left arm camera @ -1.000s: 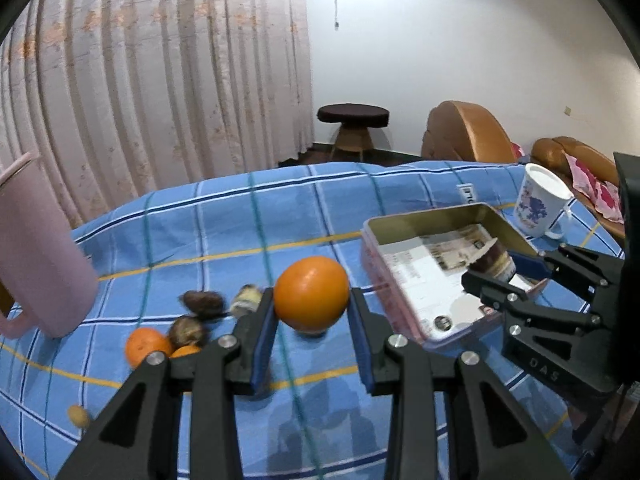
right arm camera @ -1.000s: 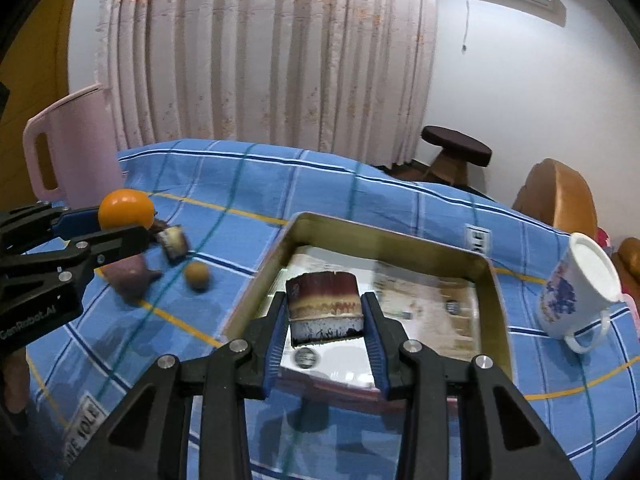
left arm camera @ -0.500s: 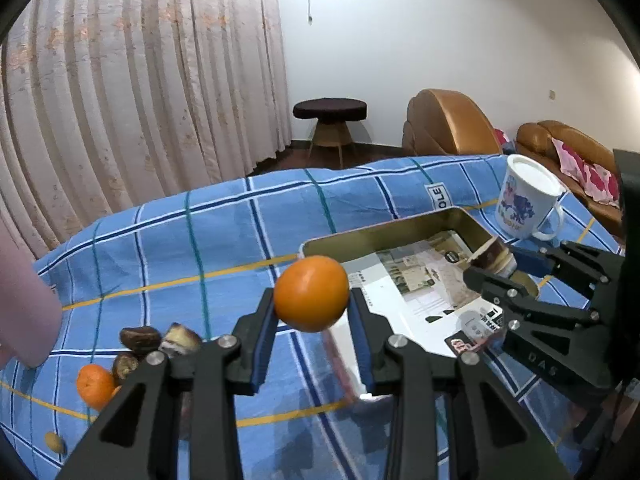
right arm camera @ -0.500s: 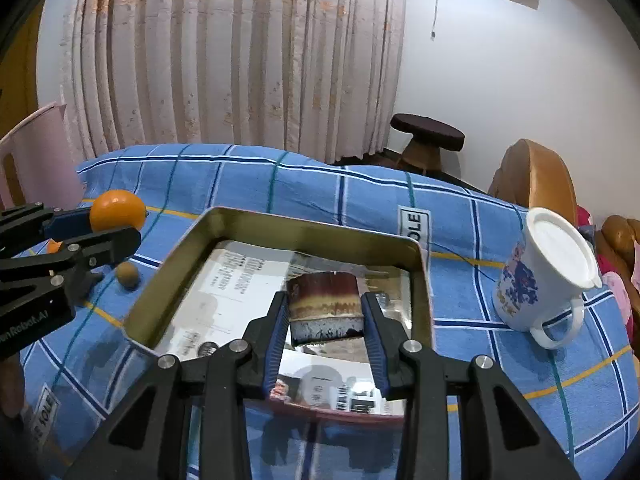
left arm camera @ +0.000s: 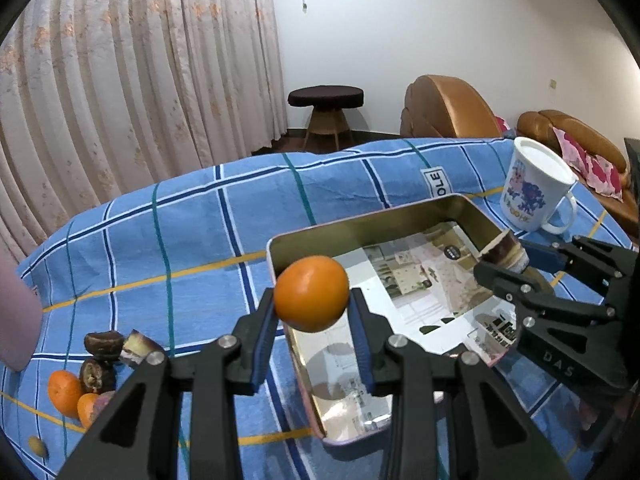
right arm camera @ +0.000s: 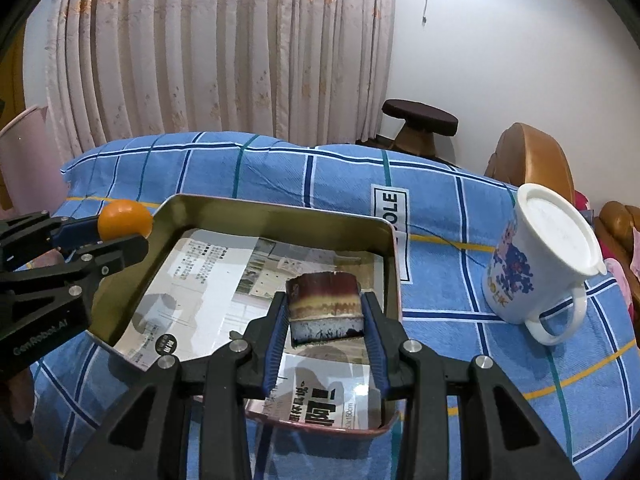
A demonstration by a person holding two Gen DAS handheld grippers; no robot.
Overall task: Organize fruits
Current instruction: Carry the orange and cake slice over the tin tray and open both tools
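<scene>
blue checked cloth (left arm camera: 192, 240) is covering the whole table, reaching the far curtain (left arm camera: 140, 80).

metal tray (right arm camera: 276, 216) is sitting on the cloth mid-table, lined with printed paper (right arm camera: 208, 280); its floor is shiny and reflecting near the front edge.

pink jug (right arm camera: 20, 160) is standing at the far left edge of the cloth, only partly in view.

white mug (right arm camera: 540, 256) with a blue print and a white lid is standing on the cloth just right of the tray, apart from it, handle facing near.

left gripper (left arm camera: 312, 304) is clenching an orange (left arm camera: 311, 298) between its blue pads, holding it in the air over the tray's left wall, clear of the cloth. from the right wrist view the same orange (right arm camera: 125, 220) is showing at the tray's far left corner.

right gripper (right arm camera: 325, 312) is grasping a layered fruit piece (right arm camera: 325, 304), dark red on top, pale bands in the middle, dark underside, and holding it above the tray's right half, not touching the paper.

loose fruit is lying on the cloth at the near left, well apart from the tray: two small oranges (left arm camera: 64, 394), three dark brown pieces (left arm camera: 103, 342), one cut layered piece (left arm camera: 138, 350) touching them, and a small yellowish item (left arm camera: 37, 445) nearest, too small to identify.
</scene>
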